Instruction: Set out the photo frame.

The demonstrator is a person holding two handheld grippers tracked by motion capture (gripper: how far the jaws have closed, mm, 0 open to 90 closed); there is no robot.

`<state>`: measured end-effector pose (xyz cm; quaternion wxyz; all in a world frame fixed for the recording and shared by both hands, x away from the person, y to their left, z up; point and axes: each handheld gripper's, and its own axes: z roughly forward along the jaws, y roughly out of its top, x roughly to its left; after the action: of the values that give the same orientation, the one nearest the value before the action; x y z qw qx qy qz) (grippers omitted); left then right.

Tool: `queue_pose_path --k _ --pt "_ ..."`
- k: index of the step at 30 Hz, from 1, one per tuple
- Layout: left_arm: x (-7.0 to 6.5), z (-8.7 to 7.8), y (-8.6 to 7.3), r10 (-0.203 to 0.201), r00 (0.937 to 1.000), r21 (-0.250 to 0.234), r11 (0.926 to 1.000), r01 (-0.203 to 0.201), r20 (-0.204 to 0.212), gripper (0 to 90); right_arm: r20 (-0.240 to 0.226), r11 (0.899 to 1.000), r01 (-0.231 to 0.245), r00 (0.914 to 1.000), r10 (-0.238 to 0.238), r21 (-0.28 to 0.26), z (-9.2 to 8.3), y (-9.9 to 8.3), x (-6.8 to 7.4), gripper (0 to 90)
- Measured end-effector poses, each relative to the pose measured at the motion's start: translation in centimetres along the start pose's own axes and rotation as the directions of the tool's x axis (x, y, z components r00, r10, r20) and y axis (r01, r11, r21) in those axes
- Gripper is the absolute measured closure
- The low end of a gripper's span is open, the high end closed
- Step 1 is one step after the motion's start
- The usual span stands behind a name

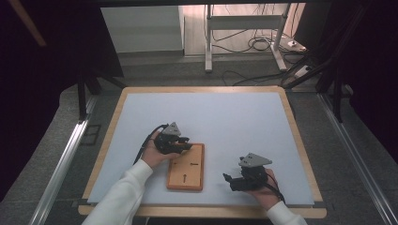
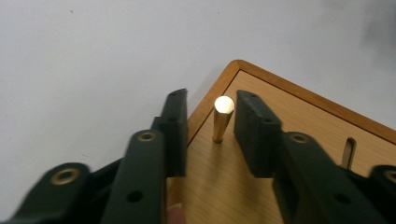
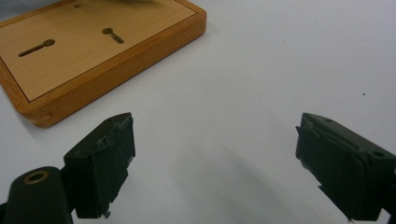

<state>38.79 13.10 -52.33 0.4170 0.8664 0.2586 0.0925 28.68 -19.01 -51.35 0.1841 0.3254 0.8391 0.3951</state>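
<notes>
While the right gripper (image 3: pixel 212 163) is kept wide apart, a brass peg (image 2: pixel 221 119) at the wooden board's (image 2: pixel 299 116) corner is flanked, untouched, by the left gripper's (image 2: pixel 210 130) narrowed jaws.

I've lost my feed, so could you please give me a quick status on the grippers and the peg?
Left gripper open around brass peg, pads not touching. Peg upright near wooden board corner. Right gripper open, empty. Nothing in the way.

A board (image 1: pixel 186 167) lies on the table (image 1: pixel 234 117), toward its near edge. A peg (image 2: pixel 221 119) stands on the board near one corner, between the left gripper (image 2: pixel 208 122) jaws, seemingly not touching either. The right gripper (image 1: pixel 230 180) sits right of the board, apart.
</notes>
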Motion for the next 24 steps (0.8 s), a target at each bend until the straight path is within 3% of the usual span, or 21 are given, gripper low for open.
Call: queue_pose_path --k 3,7,8,13,14,18,19,21,23,24 --pt "-0.1 0.1 0.0 0.005 1.0000 0.000 1.0000 -0.005 0.002 79.8 -0.001 1.000 0.002 1.0000 -0.002 0.006 0.0 -0.1 0.0 11.7" --pt "0.0 0.1 0.0 0.003 0.9998 0.005 1.0000 -0.004 0.019 83.8 -0.002 1.000 0.003 1.0000 -0.003 0.005 0.1 0.0 0.0 11.7" --pt "0.0 0.2 0.0 -0.019 0.9994 0.002 0.9998 0.019 0.029 84.0 0.000 1.000 0.015 0.9999 -0.015 0.005 0.1 0.0 0.2 11.7" --pt "0.5 0.1 0.1 -0.041 0.9976 0.016 0.9991 0.040 0.056 84.0 0.003 0.997 0.071 0.9975 -0.071 0.008 0.2 0.3 1.2 11.7" --pt "0.5 0.2 0.1 -0.054 0.9968 0.014 0.9985 0.054 0.058 84.0 0.011 0.994 0.107 0.9942 -0.107 0.014 0.4 0.6 1.8 11.4" --pt "0.8 0.2 0.3 -0.080 0.9930 0.033 0.9964 0.078 0.087 83.6 0.009 0.989 0.148 0.9889 -0.148 0.020 0.7 0.9 2.7 10.9" --pt "0.9 0.2 0.4 -0.086 0.9919 0.042 0.9957 0.082 0.094 83.2 0.003 0.984 0.178 0.9840 -0.178 0.022 0.9 1.2 3.4 10.6" --pt "1.0 0.3 0.4 -0.089 0.9910 0.042 0.9955 0.085 0.100 83.1 0.002 0.982 0.188 0.9822 -0.188 0.023 1.0 1.2 3.7 10.4" --pt "1.3 0.2 0.4 -0.098 0.9883 0.049 0.9945 0.093 0.117 82.7 -0.013 0.973 0.231 0.9730 -0.231 0.020 1.3 1.5 5.0 9.2" --pt "1.3 0.2 0.4 -0.098 0.9883 0.049 0.9945 0.093 0.117 82.8 -0.013 0.973 0.231 0.9730 -0.231 0.020 1.3 1.5 5.0 9.2"
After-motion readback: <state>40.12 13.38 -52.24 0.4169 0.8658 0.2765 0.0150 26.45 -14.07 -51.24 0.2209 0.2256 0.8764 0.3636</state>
